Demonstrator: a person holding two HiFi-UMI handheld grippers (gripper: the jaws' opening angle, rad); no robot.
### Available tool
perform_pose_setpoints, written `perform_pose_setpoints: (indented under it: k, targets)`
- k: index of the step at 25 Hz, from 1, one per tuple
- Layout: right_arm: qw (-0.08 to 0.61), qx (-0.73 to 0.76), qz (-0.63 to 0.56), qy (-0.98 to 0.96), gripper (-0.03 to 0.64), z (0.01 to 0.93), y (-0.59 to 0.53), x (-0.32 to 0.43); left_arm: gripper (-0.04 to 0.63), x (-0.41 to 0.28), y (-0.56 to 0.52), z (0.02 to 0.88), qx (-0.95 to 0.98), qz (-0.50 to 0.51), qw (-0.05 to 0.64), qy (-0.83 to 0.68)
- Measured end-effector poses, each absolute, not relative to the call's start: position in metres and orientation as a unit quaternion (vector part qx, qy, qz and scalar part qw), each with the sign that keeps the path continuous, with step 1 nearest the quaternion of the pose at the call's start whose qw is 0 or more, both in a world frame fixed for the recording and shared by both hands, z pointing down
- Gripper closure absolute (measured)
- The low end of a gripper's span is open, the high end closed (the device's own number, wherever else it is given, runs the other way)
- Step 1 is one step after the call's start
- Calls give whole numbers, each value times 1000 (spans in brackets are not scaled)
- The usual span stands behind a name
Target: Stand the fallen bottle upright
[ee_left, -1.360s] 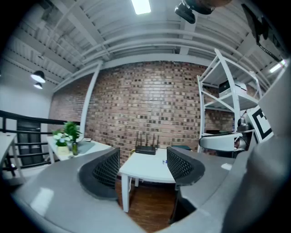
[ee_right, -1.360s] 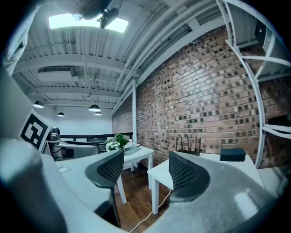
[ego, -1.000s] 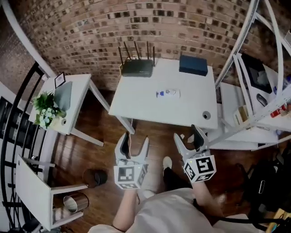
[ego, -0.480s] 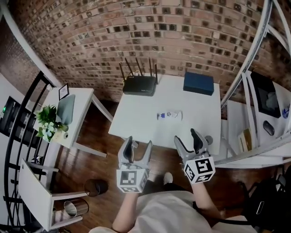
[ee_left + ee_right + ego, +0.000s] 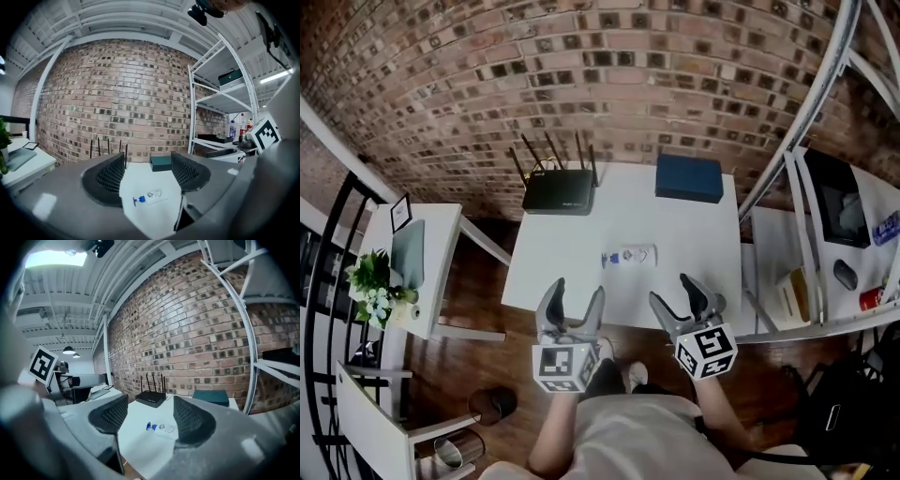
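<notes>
Head view shows the approach step: the bottle [image 5: 630, 256] lies on its side mid-table [image 5: 694, 234], blue cap toward the left edge. My left tongs [image 5: 577, 291] and right tongs [image 5: 670, 288] hover by the near edge, both spread and pinching nothing. Next I'd reach in and close on the bottle's body.

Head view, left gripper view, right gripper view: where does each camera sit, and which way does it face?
Head view: on the person's head, looking steeply down at the white table; shows the left claw, right claw and torso.
Left gripper view: on the left claw, looking along its open jaws toward the brick wall.
Right gripper view: on the right claw, looking past its open jaws toward the router.
All three share the lying bottle.
</notes>
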State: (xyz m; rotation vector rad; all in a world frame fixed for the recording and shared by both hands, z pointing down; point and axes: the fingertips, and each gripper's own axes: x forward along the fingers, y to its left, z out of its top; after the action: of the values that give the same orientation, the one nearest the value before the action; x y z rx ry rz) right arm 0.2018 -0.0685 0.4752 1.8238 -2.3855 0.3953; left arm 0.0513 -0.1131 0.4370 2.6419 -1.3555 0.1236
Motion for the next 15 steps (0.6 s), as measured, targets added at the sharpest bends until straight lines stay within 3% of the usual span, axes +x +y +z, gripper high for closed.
perform_pose_setpoints:
  k: [9, 15]
  targets:
    - [121, 576, 140, -796, 325, 500, -135, 194, 282, 48, -187, 438, 897, 35, 81, -433]
    - [334, 444, 110, -824, 325, 586, -155, 155, 291, 29, -208, 461, 903, 54, 78, -418]
